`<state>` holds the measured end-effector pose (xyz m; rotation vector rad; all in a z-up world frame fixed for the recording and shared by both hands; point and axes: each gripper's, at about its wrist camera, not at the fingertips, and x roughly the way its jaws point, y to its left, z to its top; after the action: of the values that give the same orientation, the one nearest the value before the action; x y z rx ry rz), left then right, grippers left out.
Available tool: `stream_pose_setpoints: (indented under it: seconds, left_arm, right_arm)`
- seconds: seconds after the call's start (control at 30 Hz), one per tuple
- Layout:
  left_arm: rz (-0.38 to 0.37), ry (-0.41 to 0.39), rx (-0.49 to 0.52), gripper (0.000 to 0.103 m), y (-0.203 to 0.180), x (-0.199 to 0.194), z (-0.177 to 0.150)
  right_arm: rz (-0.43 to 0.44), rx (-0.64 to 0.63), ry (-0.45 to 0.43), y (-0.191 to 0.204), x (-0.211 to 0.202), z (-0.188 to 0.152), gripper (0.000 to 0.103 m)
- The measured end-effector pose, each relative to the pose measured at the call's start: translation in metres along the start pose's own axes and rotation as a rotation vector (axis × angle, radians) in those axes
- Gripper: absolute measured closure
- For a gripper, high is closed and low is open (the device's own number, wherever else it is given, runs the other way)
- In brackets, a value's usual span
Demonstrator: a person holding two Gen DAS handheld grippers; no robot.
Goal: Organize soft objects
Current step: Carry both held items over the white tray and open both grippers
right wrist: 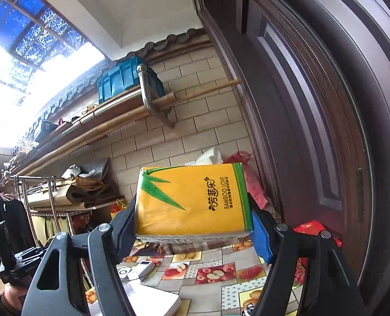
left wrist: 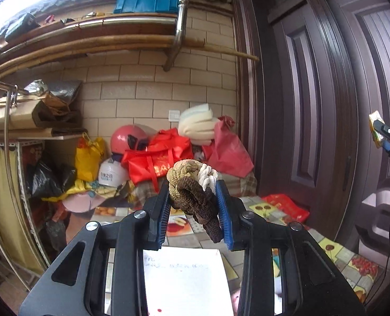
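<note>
Left gripper (left wrist: 193, 205) clenched on a knotted bundle of scrunchies (left wrist: 192, 187), brown, tan and white, pinched mid-bundle so the loose ends sag below the blue pads (left wrist: 225, 210)

Right gripper (right wrist: 195, 226) clamped across the short sides of a yellow tissue pack (right wrist: 192, 201), jaws wide because the pack is wide

Both items are held in the air above the fruit-print tablecloth (right wrist: 216, 271), probably to carry them clear of the white paper (left wrist: 184, 281) and clutter; no drop-off spot visible

Left claw (left wrist: 195, 205) clamping knotted rope toy (left wrist: 195, 192), white paper (left wrist: 184, 276) below
</note>
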<state>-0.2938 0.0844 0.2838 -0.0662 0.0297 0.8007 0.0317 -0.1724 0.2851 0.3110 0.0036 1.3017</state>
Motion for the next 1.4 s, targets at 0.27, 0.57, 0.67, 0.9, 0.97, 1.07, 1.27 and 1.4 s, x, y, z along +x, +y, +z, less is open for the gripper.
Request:
stream_pose_setpoints:
  seconds: [0.27, 0.57, 0.67, 0.9, 0.97, 1.07, 1.27, 1.4]
  left_arm:
    - [0.046, 0.089, -0.139, 0.070, 0.032, 0.010, -0.049]
    - [0.097, 0.334, -0.174, 0.070, 0.038, 0.070, -0.132]
    - [0.089, 0.364, -0.169, 0.070, 0.033, 0.080, -0.143]
    - [0.082, 0.414, -0.155, 0.070, 0.025, 0.093, -0.164]
    - [0.093, 0.431, -0.163, 0.070, 0.029, 0.098, -0.170]
    - [0.113, 0.478, -0.181, 0.069, 0.040, 0.107, -0.182]
    - [0.154, 0.559, -0.224, 0.066, 0.059, 0.122, -0.209]
    - [0.192, 0.576, -0.232, 0.057, 0.065, 0.128, -0.219]
  right_arm:
    - [0.120, 0.036, 0.146, 0.029, 0.021, -0.064, 0.030]
    - [0.168, 0.085, 0.455, 0.048, 0.073, -0.163, 0.030]
    - [0.170, 0.067, 0.493, 0.049, 0.079, -0.177, 0.030]
    - [0.201, 0.006, 0.591, 0.070, 0.107, -0.201, 0.030]
    - [0.215, -0.012, 0.636, 0.079, 0.119, -0.213, 0.030]
    - [0.243, -0.027, 0.724, 0.095, 0.138, -0.236, 0.030]
    - [0.273, -0.089, 0.877, 0.122, 0.158, -0.293, 0.031]
    - [0.260, -0.094, 0.931, 0.124, 0.165, -0.315, 0.029]
